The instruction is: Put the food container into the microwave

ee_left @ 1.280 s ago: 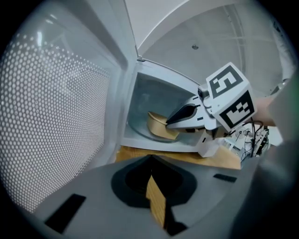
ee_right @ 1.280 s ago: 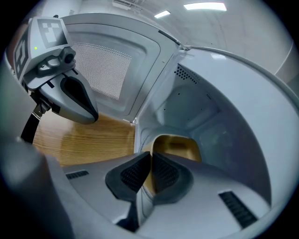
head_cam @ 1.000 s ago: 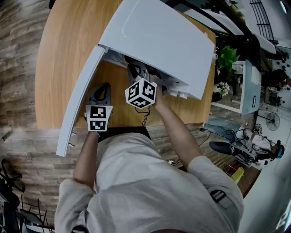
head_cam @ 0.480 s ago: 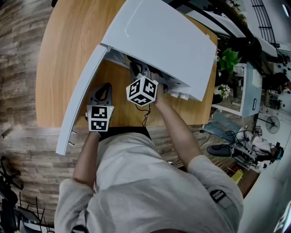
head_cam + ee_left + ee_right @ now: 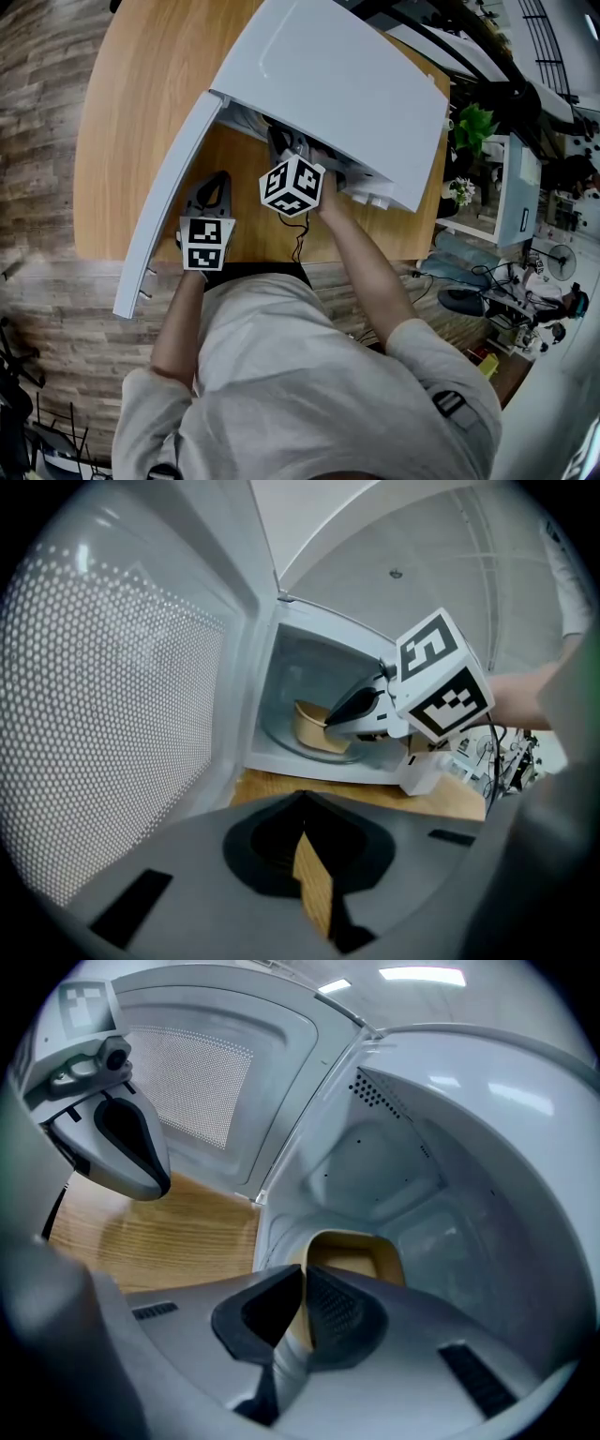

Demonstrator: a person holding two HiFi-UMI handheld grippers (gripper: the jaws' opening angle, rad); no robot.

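The white microwave (image 5: 328, 84) stands on the wooden table (image 5: 131, 94) with its door (image 5: 169, 197) swung open to the left. A tan food container (image 5: 349, 1252) rests inside on the glass turntable (image 5: 281, 738); it also shows in the left gripper view as a tan food container (image 5: 312, 729). My right gripper (image 5: 302, 1283) reaches into the cavity, shut on the container's near rim. In the head view the right gripper (image 5: 292, 159) has its tips hidden under the microwave's top. My left gripper (image 5: 208, 183) lies low over the table in front of the door, shut and holding nothing.
The open door (image 5: 112, 714) stands close on my left gripper's left side. A small white box (image 5: 422, 772) sits on the table by the microwave's right front corner. The table's near edge (image 5: 244, 261) is against the person's body. A potted plant (image 5: 472, 117) stands beyond the table.
My right gripper has edged slightly deeper into the microwave with the container. The left gripper and the door have stayed put.
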